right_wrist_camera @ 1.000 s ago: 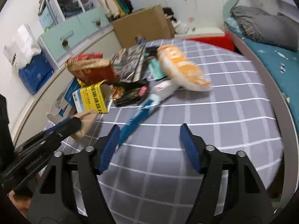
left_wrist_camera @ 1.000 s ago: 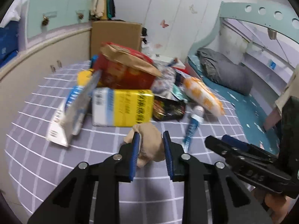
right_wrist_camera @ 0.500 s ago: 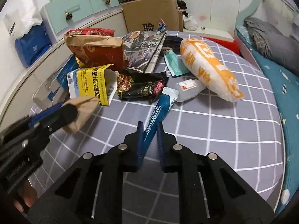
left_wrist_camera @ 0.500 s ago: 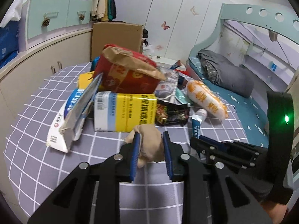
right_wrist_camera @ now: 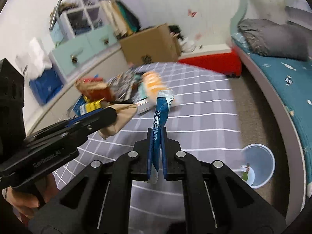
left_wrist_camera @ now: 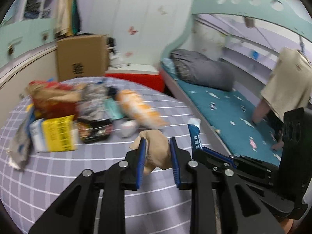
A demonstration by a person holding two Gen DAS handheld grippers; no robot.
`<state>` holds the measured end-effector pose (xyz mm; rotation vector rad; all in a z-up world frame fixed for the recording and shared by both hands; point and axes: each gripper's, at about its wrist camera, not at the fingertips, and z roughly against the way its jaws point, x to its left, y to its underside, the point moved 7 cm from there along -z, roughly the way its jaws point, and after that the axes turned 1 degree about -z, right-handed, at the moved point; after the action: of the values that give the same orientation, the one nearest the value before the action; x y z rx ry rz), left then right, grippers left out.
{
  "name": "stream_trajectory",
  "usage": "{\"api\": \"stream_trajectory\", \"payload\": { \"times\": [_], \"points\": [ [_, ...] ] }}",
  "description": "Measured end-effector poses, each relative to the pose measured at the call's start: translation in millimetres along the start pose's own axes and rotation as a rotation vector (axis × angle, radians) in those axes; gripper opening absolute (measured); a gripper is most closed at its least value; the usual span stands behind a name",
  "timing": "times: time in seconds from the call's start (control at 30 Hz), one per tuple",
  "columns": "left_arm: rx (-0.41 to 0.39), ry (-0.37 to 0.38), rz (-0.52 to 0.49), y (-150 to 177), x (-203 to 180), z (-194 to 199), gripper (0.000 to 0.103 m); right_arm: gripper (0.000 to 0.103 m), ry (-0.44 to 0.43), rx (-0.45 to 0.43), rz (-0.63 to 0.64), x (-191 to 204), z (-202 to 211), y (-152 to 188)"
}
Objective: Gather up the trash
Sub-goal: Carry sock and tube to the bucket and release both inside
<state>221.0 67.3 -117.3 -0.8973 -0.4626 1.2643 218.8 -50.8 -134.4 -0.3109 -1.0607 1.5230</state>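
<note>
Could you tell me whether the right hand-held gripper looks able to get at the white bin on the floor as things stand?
Probably yes: the right hand-held gripper, shut on the blue tube, has open floor between it and the white bin at its lower right, with nothing in between.

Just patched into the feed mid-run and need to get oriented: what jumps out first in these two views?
Both grippers are loaded: the left gripper is shut on a crumpled tan paper wad, and the right gripper is shut on a blue toothpaste tube that sticks up from its fingers. Behind them a blurred pile of wrappers and a yellow box lies on the grey checked cloth, and a white bin stands on the floor at lower right.
</note>
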Motion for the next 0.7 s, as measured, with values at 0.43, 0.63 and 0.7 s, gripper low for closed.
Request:
{"api": "stream_trajectory", "payload": {
  "times": [0.43, 0.63, 0.7],
  "points": [
    [0.189, 0.179, -0.229, 41, -182, -110, 0.024, 0.008, 0.210, -0.022, -0.288, -192, 41, 48],
    [0.324, 0.202, -0.260, 70, -228, -195, 0.024, 0.008, 0.306, -0.023, -0.425, -276, 41, 81],
    [0.344, 0.205, -0.250, 71, -238, -222, 0.024, 0.008, 0.341, -0.029, -0.455, -298, 43, 88]
  ]
}}
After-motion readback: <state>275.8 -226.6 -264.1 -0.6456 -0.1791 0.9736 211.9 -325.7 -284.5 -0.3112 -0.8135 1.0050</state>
